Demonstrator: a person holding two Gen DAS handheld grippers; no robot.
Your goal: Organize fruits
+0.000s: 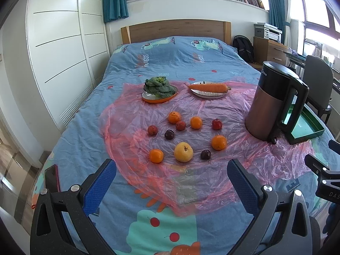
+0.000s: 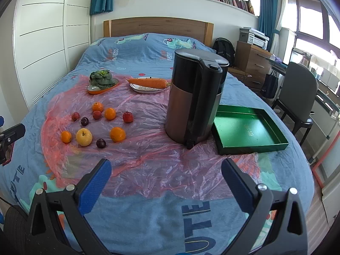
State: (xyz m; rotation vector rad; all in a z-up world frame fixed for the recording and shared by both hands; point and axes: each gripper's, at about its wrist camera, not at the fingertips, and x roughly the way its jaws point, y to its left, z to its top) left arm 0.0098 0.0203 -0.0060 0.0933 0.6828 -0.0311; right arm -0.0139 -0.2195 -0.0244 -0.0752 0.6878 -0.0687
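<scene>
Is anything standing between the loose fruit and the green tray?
Yes. The kettle stands upright on the plastic sheet, right between the fruit, such as the yellow apple, and the green tray. Both grippers, left and right, are open and empty.

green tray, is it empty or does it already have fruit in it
Empty. The right wrist view shows the green tray with a bare floor; all the fruit lies loose on the pink plastic sheet.

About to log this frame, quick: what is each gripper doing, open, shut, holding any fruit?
Left gripper: open, holding nothing, above the pink plastic sheet.
Right gripper: open, holding nothing, short of the kettle.
</scene>
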